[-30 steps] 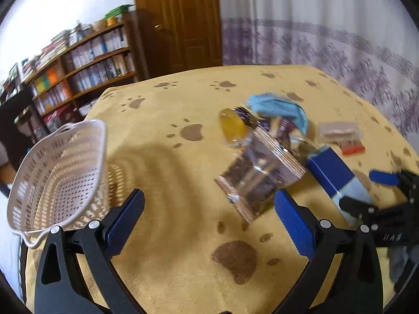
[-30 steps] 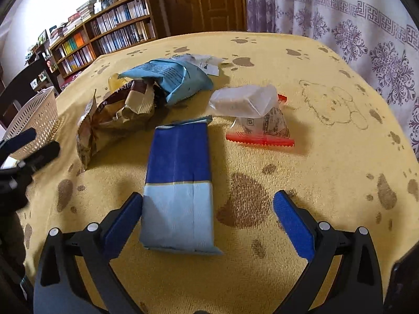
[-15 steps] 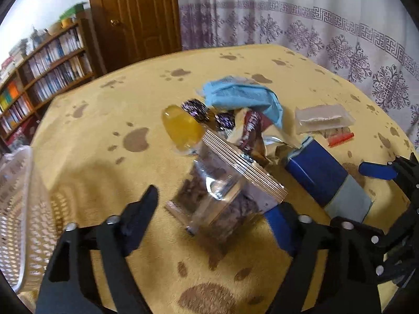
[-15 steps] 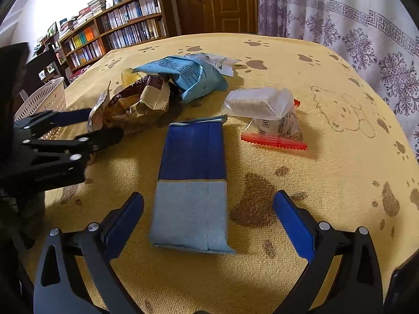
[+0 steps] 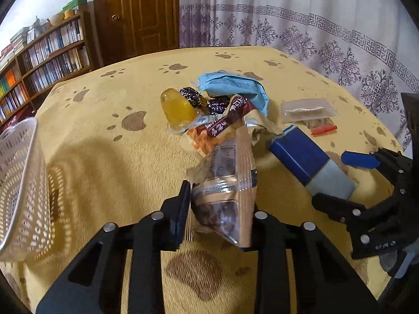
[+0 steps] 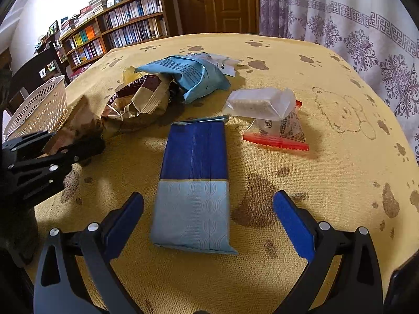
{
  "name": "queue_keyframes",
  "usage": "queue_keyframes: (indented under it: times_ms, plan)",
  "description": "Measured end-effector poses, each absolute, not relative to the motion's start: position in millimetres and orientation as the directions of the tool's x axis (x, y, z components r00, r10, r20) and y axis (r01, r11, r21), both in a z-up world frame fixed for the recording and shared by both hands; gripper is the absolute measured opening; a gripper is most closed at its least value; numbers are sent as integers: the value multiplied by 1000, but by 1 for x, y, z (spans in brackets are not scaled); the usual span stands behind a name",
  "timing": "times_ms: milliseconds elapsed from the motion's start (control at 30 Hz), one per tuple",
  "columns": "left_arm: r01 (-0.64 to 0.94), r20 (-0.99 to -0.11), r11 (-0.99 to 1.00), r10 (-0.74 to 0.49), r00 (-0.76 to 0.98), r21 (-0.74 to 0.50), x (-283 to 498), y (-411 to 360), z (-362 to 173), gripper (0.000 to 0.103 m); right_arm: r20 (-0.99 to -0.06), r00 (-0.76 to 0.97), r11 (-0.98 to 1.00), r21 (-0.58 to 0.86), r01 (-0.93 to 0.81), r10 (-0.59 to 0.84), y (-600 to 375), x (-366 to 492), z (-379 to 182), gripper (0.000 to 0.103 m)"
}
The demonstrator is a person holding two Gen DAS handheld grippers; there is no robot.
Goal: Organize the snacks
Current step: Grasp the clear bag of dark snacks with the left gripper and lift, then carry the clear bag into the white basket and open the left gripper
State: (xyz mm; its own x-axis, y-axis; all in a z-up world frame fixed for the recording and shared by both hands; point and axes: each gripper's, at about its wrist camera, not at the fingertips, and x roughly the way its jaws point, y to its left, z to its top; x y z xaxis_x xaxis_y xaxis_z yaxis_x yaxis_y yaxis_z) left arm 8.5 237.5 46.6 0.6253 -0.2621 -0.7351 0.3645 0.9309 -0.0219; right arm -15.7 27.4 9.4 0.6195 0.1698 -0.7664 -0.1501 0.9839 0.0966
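Table [image 6: 327, 83]: yellow paw-print cloth, snacks heaped mid-surface.
Basket [image 5: 23, 183]: white, lattice-walled, at the left edge, well apart from the heap.
Blue packet [image 6: 193, 180]: flat, lying between the spread, empty fingers of the right gripper [image 6: 208, 219].
Clear bag [image 5: 225, 196]: dark snacks inside; left gripper [image 5: 218, 209] clamped on its lower end.
Risk: the slick film is pinched near one end only; a swing toward the basket could slip it free or drag the brown wrapper [image 5: 225, 123] touching its top.
Change: half a second ago the left fingers stood wide around the bag; now they grip it.
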Motion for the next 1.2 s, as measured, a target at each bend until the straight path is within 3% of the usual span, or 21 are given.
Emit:
queue_keyframes:
  times_ms: [533, 767, 1200]
  plan:
    - [282, -646, 957, -253, 720, -61, -16, 268, 100, 21, -766, 620, 984, 97, -150, 170, 27, -16, 9, 98]
    - [121, -578, 991, -129, 806, -52, -20, 320, 137, 21, -766, 620, 984, 96, -150, 169, 27, -16, 9, 98]
    - [-113, -565, 991, 55, 824, -68, -13, 399, 152, 21, -766, 620, 984, 97, -150, 170, 27, -16, 9, 98]
